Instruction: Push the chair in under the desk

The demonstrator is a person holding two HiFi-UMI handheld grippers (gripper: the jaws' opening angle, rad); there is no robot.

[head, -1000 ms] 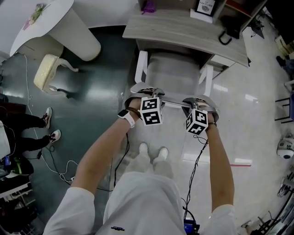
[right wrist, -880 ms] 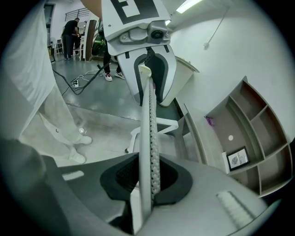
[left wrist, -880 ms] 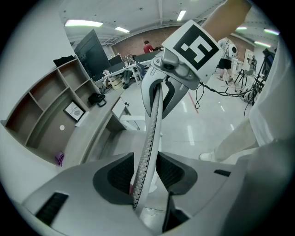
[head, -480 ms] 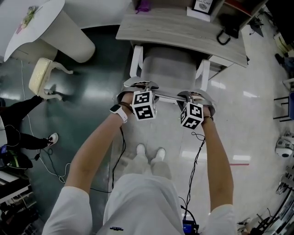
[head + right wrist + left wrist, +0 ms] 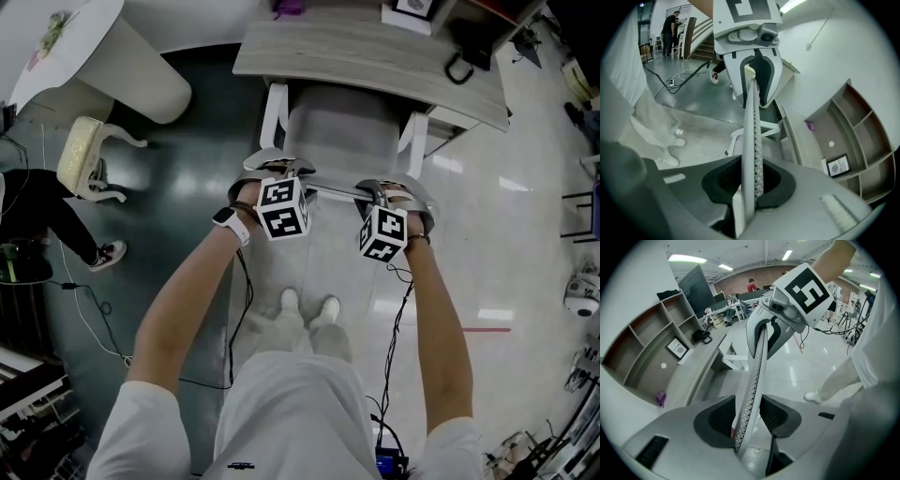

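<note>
Both grip the chair backrest: left tongs, just opening slightly, right tongs narrower; tabletop at top, glossy floor.

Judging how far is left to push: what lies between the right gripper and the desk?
In the head view, the chair's grey seat and white armrest lie between the right gripper and the desk.

This is a large open-plan workspace, part office and part lab. In the head view a long grey wood-grain table stands at the top on a glossy pale floor. Loose black cables trail at lower left. The left gripper view shows ceiling strip lights, a brown brick back wall, rows of work desks and grey open shelving holding 1 small framed picture. A staircase rises at the upper left of the right gripper view.
</note>
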